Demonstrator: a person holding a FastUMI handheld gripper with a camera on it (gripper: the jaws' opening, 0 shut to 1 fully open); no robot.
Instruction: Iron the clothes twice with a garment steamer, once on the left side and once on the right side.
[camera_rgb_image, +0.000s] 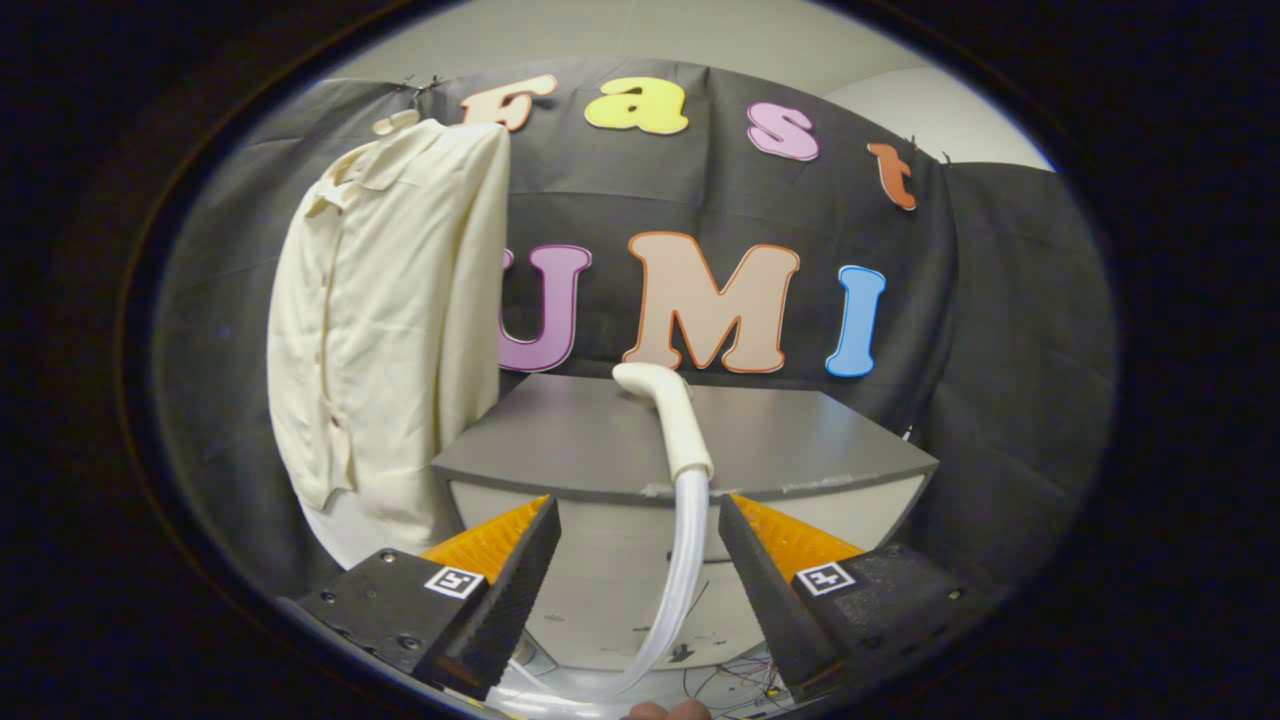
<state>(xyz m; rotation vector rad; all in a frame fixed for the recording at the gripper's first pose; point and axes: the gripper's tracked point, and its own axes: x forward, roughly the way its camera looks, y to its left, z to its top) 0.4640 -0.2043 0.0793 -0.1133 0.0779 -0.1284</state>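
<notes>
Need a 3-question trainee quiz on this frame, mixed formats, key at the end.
1. True or false: the gripper is shut on the steamer head.
2. The cream shirt hangs: A) beside the grey table, B) folded on it, C) between the fingers.
3. Fill in: the translucent ___ runs down from the steamer head between the open fingers.

Key: 1 false; 2 A; 3 hose.

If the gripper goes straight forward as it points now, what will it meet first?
Probably the steamer hose, which hangs between the open fingers of the gripper; just beyond comes the steamer handle lying on the grey table. Depth is unclear. The shirt hangs off to one side.
</notes>
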